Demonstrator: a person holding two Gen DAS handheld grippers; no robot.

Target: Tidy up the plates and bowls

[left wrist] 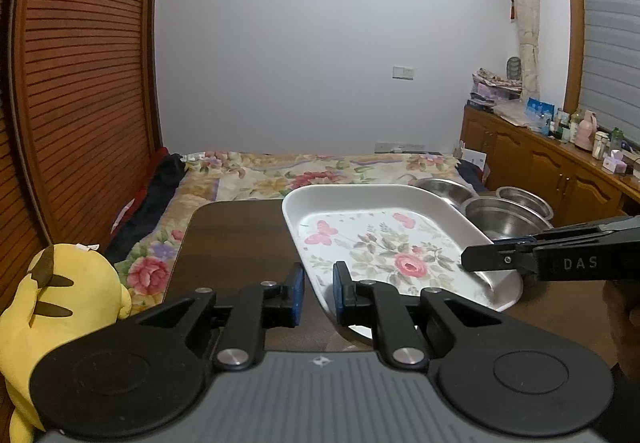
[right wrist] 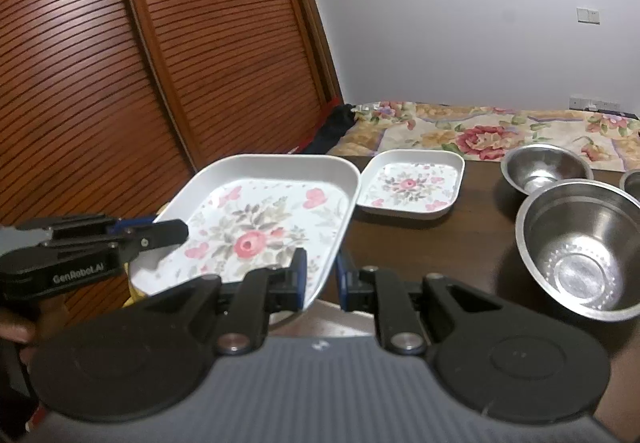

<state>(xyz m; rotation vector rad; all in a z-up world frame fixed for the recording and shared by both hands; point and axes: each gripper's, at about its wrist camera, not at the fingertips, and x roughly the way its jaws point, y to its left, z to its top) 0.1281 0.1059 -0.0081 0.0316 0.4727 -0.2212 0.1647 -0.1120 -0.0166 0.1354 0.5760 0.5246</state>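
Note:
A large white tray-plate with a rose print (left wrist: pixel 380 243) (right wrist: pixel 256 219) hangs tilted over the dark wooden table (left wrist: pixel 232 239) (right wrist: pixel 440 243), held from two sides. My left gripper (left wrist: pixel 320 295) is shut on its near-left rim and shows at the left of the right wrist view (right wrist: pixel 172 233). My right gripper (right wrist: pixel 322 279) is shut on the opposite rim and shows from the side in the left wrist view (left wrist: pixel 480 259). A smaller matching plate (right wrist: pixel 412 183) lies flat on the table behind it. Steel bowls (right wrist: pixel 580 243) (right wrist: pixel 544 167) (left wrist: pixel 500 215) stand to the right.
A bed with a floral quilt (left wrist: pixel 320 167) lies beyond the table's far edge. Louvred wooden doors (right wrist: pixel 120 83) close the left side. A yellow plush toy (left wrist: pixel 60 303) sits left of the table. A cluttered wooden sideboard (left wrist: pixel 560 163) runs along the right wall.

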